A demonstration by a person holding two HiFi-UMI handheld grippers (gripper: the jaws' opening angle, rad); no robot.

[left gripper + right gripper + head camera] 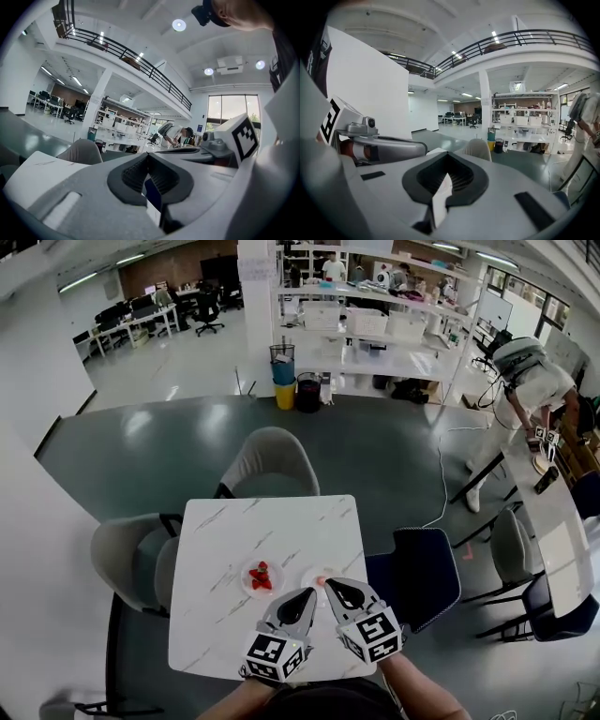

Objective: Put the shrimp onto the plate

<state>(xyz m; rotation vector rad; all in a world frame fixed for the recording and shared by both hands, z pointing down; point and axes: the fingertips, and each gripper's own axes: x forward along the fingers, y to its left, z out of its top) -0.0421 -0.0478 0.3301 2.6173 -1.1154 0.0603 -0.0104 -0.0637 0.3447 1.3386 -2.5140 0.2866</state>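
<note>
On the white marble table point(234, 531), the head view shows a small pale plate point(309, 576) with a tiny pink piece, likely the shrimp point(322, 579), on it. Left of it stands a second small plate point(247, 582) holding red pieces point(262, 577). My left gripper point(307, 593) is shut, its tips just short of the pale plate's near edge. My right gripper point(330, 585) is shut too, tips at that plate's right side, next to the pink piece. In both gripper views the jaws meet, the left gripper point(148, 154) and the right gripper point(447, 154) both holding nothing; the plates are hidden there.
A grey chair point(272, 463) stands at the table's far side, another grey chair point(131, 559) at its left, a dark blue chair point(424, 573) at its right. A long table point(555, 521) and a bending person point(532, 381) are far right.
</note>
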